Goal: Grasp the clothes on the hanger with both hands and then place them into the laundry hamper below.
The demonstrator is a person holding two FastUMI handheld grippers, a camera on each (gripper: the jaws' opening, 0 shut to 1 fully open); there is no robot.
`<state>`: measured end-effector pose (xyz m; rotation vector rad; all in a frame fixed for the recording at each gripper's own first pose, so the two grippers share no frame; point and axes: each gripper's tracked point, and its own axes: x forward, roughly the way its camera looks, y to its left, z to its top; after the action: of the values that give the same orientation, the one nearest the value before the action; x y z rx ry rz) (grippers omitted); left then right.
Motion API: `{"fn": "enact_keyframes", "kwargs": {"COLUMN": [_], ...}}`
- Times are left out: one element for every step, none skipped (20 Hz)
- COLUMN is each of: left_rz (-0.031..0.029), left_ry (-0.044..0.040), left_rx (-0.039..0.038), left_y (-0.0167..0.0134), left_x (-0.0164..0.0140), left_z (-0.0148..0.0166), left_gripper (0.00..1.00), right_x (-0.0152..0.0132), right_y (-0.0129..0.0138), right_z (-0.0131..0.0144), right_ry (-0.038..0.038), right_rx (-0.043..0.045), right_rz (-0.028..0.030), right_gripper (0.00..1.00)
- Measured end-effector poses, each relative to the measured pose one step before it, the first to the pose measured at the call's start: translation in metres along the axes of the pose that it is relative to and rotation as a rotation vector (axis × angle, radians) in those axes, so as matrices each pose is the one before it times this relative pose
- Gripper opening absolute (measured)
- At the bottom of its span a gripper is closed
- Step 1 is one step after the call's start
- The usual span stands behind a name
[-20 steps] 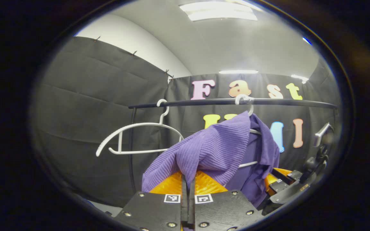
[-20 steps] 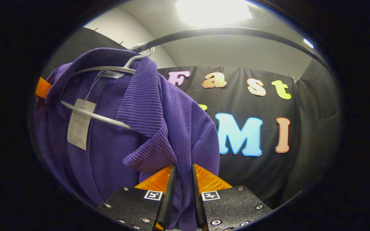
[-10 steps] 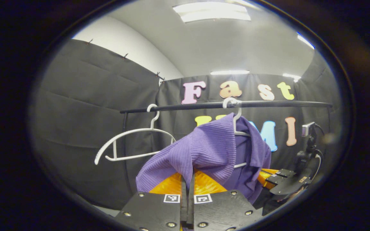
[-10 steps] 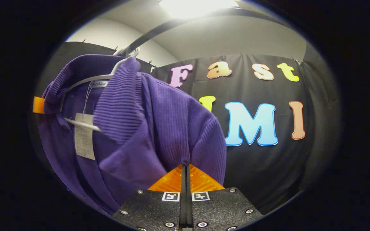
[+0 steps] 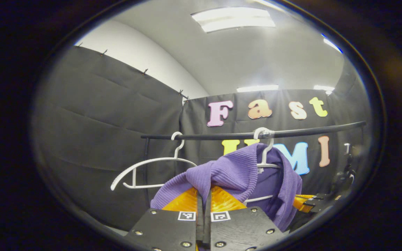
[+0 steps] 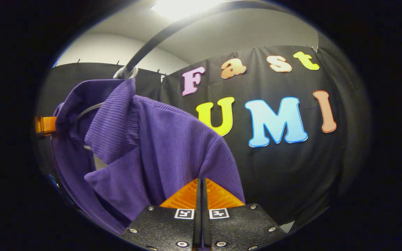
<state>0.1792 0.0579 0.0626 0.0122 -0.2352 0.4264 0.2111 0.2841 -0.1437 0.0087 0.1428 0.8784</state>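
**On the rail: purple garment pinched from both sides**

Both tools clamp the purple ribbed garment: left gripper and right gripper closed on its fabric. It hangs on a white hanger from the black rail. No label is legible.

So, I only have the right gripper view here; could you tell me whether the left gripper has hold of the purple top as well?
Observer: Yes, the left gripper is shut on the purple top, pinching a fold at its near shoulder.
Operator: Thank you. Is anything else hanging on the rail that I should steer clear of?
Observer: One empty hanger hangs on the rail beside the top, apart from it, on the side away from your gripper.
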Motion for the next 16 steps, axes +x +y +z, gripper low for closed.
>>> {"fn": "enact_keyframes", "kwargs": {"left_rz": [-0.00088,-0.00266,-0.00187,-0.00128,-0.00026,-0.00003,-0.00095,-0.00337,-0.00346,-0.00201,-0.00295,-0.00051,-0.00185,0.00027,-0.00291,-0.00390], "left_ry": [0.00315,0.00147,0.00206,0.00390,0.00176,0.00178,0.00106,0.00235,0.00444,0.00393,0.00372,0.00057,-0.00035,-0.00066,-0.00018,0.00140], "left_rx": [0.00447,0.00040,-0.00278,-0.00554,-0.00436,-0.00360,-0.00288,-0.00395,-0.00556,-0.00429,-0.00353,-0.00108,-0.00119,-0.00009,-0.00189,-0.00173], "left_y": [-0.00177,-0.00053,0.00007,0.00068,0.00083,0.00168,0.00131,0.00043,-0.00081,0.00064,-0.00166,0.00063,-0.00045,0.00006,-0.00006,-0.00076], "left_x": [-0.00053,-0.00145,-0.00073,-0.00058,-0.00091,-0.00029,-0.00033,-0.00027,-0.00025,0.00038,0.00013,0.00010,0.00143,0.00056,0.00100,-0.00149], "left_z": [-0.00251,-0.00133,-0.00142,-0.00183,-0.00038,-0.00080,-0.00026,-0.00053,-0.00110,-0.00259,-0.00101,-0.00086,0.00056,-0.00087,0.00017,0.00037], "left_gripper": [0.05,0.05,0.01,0.05,0.05,0.01,0.01,0.01,0.01,0.01,0.01,0.01,0.01,0.01,0.01,0.01], "right_x": [-0.00941,-0.00841,-0.00703,-0.00642,-0.00354,-0.00421,0.00166,0.00364,0.00594,0.00491,0.00825,0.00762,0.00693,0.00975,0.01145,0.00999], "right_y": [0.01123,0.01009,0.00747,0.00773,0.00490,0.00297,0.00169,0.00561,0.00532,0.00225,-0.00339,-0.01048,-0.01664,-0.01945,-0.01116,-0.00190], "right_z": [-0.00458,-0.00753,-0.00735,-0.00758,-0.00383,-0.00011,0.00054,-0.00050,-0.00046,-0.00106,-0.00300,-0.00339,0.00070,0.00078,0.00135,-0.00112], "right_ry": [0.01632,0.02273,0.02338,0.01526,0.00309,-0.01349,-0.01241,-0.00724,-0.00467,-0.00275,0.00495,0.00787,-0.00545,-0.01494,-0.00476,0.00590], "right_rx": [0.00787,-0.00807,-0.00807,-0.00128,-0.00252,-0.00069,-0.00003,0.00274,-0.00284,-0.01881,-0.03202,-0.03293,-0.01660,0.00211,0.01189,0.00293], "right_rz": [0.04432,0.03501,0.02760,0.01914,0.00649,-0.00524,-0.00742,0.00319,0.00542,-0.00888,-0.02672,-0.05532,-0.07697,-0.07821,-0.04327,-0.02056], "right_gripper": [0.07,0.22,0.31,0.52,0.73,0.94,0.97,0.96,0.96,0.96,0.96,0.96,0.96,0.96,0.96,0.95]}}
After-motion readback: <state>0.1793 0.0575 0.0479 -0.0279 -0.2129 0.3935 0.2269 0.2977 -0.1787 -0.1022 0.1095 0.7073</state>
